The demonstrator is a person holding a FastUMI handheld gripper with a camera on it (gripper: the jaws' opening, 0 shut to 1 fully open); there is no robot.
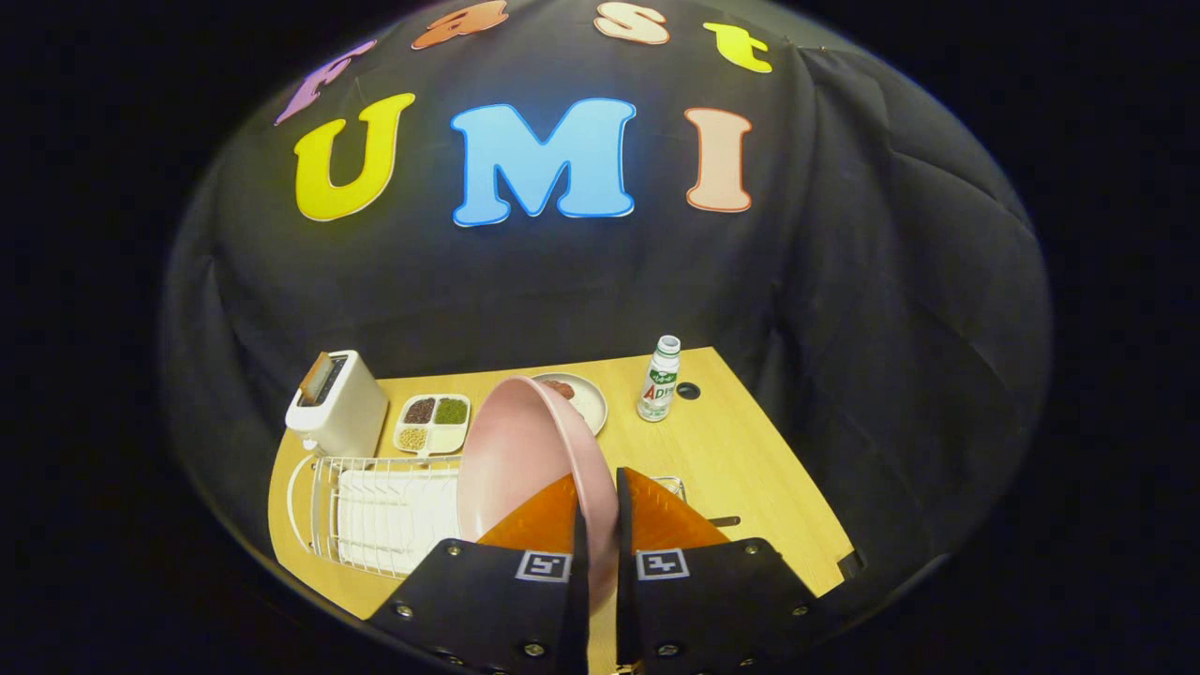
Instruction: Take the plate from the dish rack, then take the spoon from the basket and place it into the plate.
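hand-held gripper (600, 506) clamped on pink plate (525, 450) rim, lifted above dish rack (375, 511)

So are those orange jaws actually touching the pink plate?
Touching. In the gripper view the gripper has both orange jaws closed against the rim of the pink plate, one on each face, holding it tilted above the dish rack.

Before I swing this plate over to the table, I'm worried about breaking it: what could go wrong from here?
1. The tool pinches only the rim of the tilted pink round plate; it could pivot or slip out.
2. The plate hangs right above the white wire dish rack; a low swing could snag it.
3. The small clear plastic bottle stands beyond and could be knocked over.
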